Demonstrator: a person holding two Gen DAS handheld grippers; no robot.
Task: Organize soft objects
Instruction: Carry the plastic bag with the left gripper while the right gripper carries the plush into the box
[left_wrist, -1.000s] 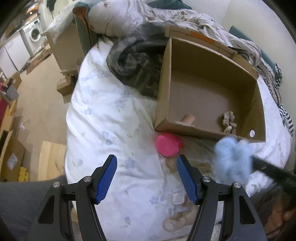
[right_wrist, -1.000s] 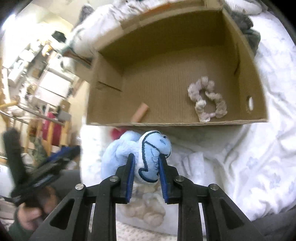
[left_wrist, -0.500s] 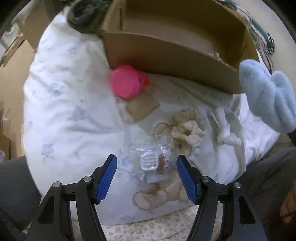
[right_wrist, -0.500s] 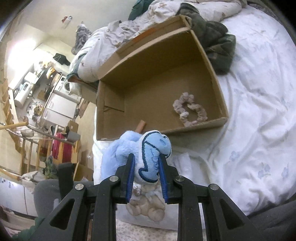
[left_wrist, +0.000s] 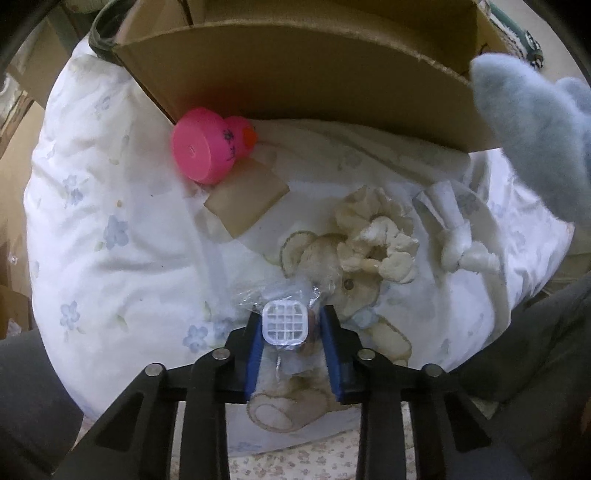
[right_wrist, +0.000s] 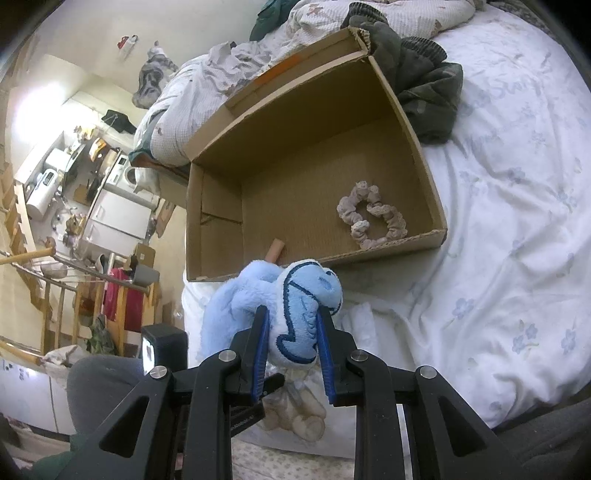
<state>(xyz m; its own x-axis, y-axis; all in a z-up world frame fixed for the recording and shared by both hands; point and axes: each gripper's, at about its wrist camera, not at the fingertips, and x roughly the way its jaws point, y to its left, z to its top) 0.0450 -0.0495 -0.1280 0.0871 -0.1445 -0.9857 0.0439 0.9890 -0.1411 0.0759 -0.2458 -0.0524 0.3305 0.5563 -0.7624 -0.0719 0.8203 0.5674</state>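
My left gripper (left_wrist: 291, 325) is shut on a clear plastic packet holding a white grid-faced piece (left_wrist: 285, 320), low over the white bedding. A cream scrunchie (left_wrist: 376, 236), a knotted white cloth (left_wrist: 460, 251) and a pink rubber duck (left_wrist: 208, 144) lie beyond it, in front of the cardboard box (left_wrist: 295, 62). My right gripper (right_wrist: 290, 332) is shut on a light blue plush toy (right_wrist: 299, 306), held above the bed short of the box's near wall (right_wrist: 369, 254). Its blue fur also shows at the right of the left wrist view (left_wrist: 532, 133). The box holds a pinkish scrunchie (right_wrist: 371, 218) and a small tan cylinder (right_wrist: 275, 249).
A tan cardboard piece (left_wrist: 247, 199) lies by the duck. Dark clothing (right_wrist: 424, 96) is piled beside the box's far corner, with rumpled bedding (right_wrist: 240, 70) behind. A teddy bear print (left_wrist: 332, 273) marks the bedding. The bed edge drops to the floor at left (left_wrist: 14, 155).
My left gripper has dropped toward the bedding and shut on the plastic packet. My right gripper keeps the blue plush, pulled back and higher from the box.
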